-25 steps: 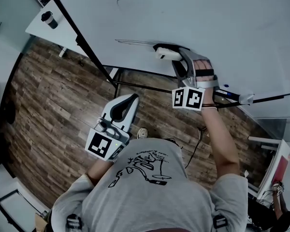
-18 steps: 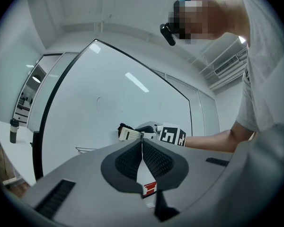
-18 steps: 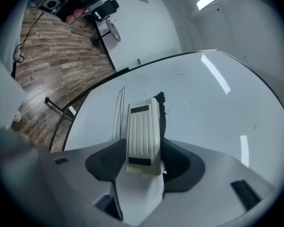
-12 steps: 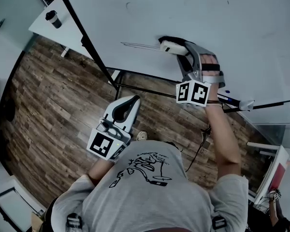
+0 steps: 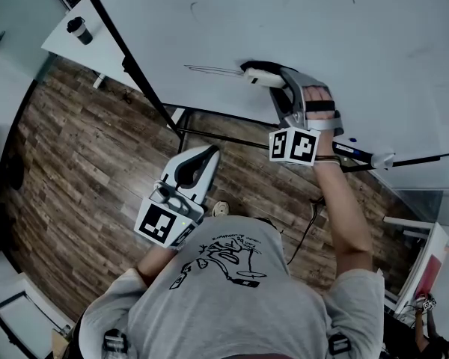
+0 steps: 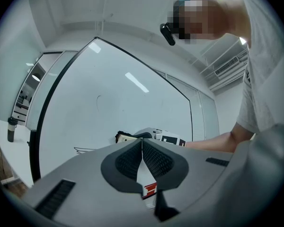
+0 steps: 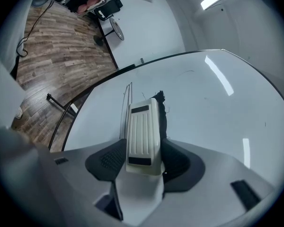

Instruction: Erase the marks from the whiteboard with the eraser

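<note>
Whiteboard (image 5: 299,21) ahead: your right tongs (image 7: 143,157) clamp the eraser (image 7: 143,131) against it beside thin marks (image 5: 209,69); left tongs (image 6: 142,145) together, empty.

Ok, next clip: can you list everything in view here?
whiteboard: one, white with a black frame, across the top of the head view
marks: a few thin dark lines, on the whiteboard just left of the eraser
eraser: one, white body with dark felt, against the whiteboard
cup: one, dark, on the table
table: one, white, upper left
floor: brown wood planks, below the whiteboard
T-shirt: one, grey with a black drawing, on the person, bottom centre
left gripper: grey, fingers shut on nothing, held low over the floor
right gripper: grey, fingers shut on the eraser
</note>
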A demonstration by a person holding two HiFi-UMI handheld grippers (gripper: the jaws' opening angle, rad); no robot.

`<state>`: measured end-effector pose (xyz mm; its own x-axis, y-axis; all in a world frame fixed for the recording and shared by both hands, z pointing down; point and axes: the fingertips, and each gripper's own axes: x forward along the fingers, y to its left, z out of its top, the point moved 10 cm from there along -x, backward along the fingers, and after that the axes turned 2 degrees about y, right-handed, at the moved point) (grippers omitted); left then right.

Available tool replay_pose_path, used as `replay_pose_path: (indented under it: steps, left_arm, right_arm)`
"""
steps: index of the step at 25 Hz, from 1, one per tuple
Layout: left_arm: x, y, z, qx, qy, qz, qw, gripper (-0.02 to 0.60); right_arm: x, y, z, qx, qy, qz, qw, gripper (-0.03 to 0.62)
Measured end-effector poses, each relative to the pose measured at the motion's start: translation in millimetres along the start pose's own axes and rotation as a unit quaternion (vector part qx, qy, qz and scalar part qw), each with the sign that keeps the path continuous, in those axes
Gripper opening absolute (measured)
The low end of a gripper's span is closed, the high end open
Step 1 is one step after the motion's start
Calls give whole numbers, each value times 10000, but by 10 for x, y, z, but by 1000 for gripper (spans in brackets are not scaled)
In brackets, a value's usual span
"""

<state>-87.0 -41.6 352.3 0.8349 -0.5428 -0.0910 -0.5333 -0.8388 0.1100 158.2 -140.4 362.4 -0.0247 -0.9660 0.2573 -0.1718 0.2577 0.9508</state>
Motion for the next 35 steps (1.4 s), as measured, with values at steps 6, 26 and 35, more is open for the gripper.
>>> replay_pose_path:
  steps: [6,26,35]
  left_arm:
    - [-3,4,2,7,-3,15,10000,25]
    - [-140,-31,3,24,42,108,9999,25]
    - [-292,-15,37,51,44,314,9995,25]
  right_arm:
    - [27,68,-2,-42,-3,43,10000,242]
    - [256,724,-52,-347,126,524,9979,244]
    - [420,1286,-152,-477,472,1264,9897,244]
